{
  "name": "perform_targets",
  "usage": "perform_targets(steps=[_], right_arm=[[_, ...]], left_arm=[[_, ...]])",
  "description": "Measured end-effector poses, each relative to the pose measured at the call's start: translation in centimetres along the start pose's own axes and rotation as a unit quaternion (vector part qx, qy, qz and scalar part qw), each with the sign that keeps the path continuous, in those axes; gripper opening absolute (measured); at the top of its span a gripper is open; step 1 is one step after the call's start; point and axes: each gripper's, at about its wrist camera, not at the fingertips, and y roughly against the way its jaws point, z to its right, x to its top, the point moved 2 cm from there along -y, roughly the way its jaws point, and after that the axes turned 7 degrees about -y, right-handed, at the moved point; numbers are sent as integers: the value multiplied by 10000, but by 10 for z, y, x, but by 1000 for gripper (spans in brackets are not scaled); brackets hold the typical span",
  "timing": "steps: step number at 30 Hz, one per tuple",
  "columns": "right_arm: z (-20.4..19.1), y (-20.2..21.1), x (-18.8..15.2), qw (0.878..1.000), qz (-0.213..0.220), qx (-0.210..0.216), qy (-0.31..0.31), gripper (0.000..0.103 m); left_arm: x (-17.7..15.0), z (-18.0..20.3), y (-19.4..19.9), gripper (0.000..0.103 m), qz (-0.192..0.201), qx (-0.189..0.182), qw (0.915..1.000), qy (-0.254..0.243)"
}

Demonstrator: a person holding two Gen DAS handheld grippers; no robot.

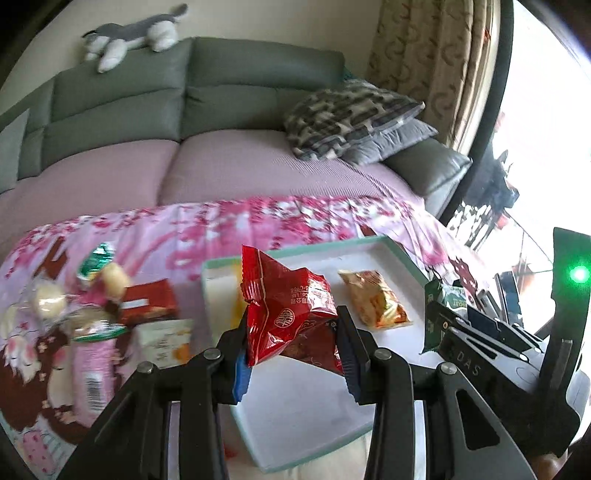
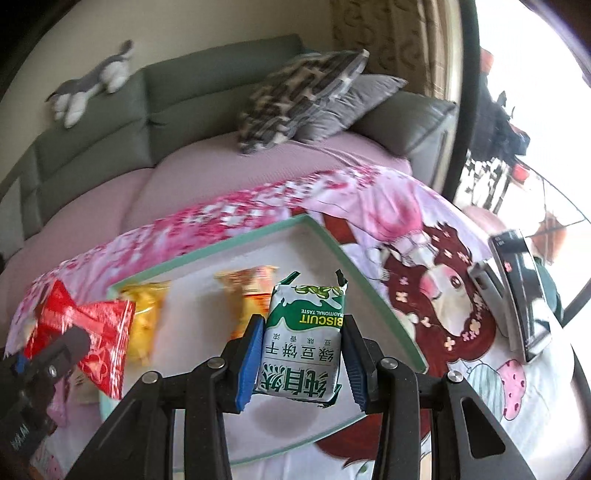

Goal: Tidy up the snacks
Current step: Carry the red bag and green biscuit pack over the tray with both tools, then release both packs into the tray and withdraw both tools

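My left gripper [image 1: 293,352] is shut on a crinkled red snack packet [image 1: 291,314], held above the white tray with a mint-green rim [image 1: 310,417]. My right gripper [image 2: 301,365] is shut on a green-and-white biscuit packet [image 2: 303,343], also over the tray [image 2: 236,240]. An orange snack bag [image 1: 373,299] lies flat in the tray, and a yellow one [image 2: 144,321] sits at its left end. In the right wrist view the red packet [image 2: 88,332] and the left gripper show at the left edge; the right gripper [image 1: 491,343] shows at the right of the left wrist view.
A heap of loose snacks [image 1: 99,306] lies left of the tray on the pink patterned cloth [image 1: 221,225]. Behind is a sofa [image 1: 221,162] with cushions [image 1: 351,118] and a plush toy [image 1: 133,33]. A phone on a stand [image 2: 521,291] is right of the tray.
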Motion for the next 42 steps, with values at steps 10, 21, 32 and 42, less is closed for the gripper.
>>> perform_targets(steps=[10, 21, 32, 42], right_arm=[[18, -27, 2, 9993, -173, -306, -141, 45], [10, -18, -4, 9995, -254, -192, 29, 57], [-12, 2, -23, 9988, -347, 66, 342, 89], [-39, 31, -48, 9963, -401, 357, 675, 103]], left_arm=[[-4, 27, -63, 43, -440, -239, 9987, -18], [-6, 18, -44, 58, -438, -23, 9990, 77], [-22, -16, -3, 86, -372, 985, 9944, 124], [-53, -56, 34, 96, -361, 1744, 9832, 392]])
